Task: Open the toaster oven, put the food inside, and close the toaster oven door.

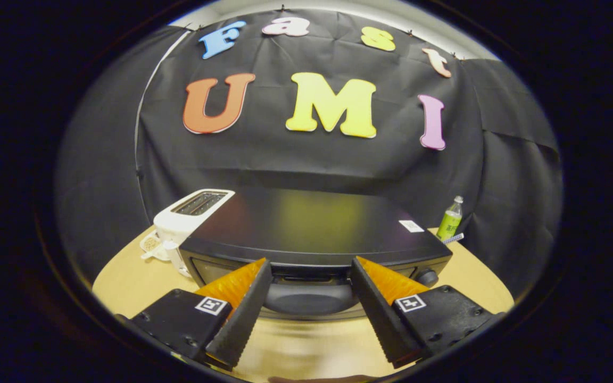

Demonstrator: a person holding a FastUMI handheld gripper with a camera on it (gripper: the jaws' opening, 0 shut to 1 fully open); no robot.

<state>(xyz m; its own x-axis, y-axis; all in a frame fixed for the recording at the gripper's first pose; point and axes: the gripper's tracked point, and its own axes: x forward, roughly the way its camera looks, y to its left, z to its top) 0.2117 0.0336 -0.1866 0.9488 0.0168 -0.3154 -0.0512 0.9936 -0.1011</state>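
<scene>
Toaster oven [312,229]: black box with smooth, slightly glossy flat top; it stands on the worktop just ahead of the tongs, door closed.
Handle [309,298]: dark rounded bar on the door front, between the two fingers.
Tongs [311,268]: spread wide, holding nothing; the ribbed fingers stand at both sides of the handle.
Worktop [125,282]: round, pale wood-like surface.
Around: a white pop-up toaster [187,218] just beside the oven; a green bottle [450,221] behind the other corner.

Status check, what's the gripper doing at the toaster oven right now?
Gripper open, fingers spread either side of the door handle. Toaster oven door shut. Nothing between fingers and handle.
</scene>
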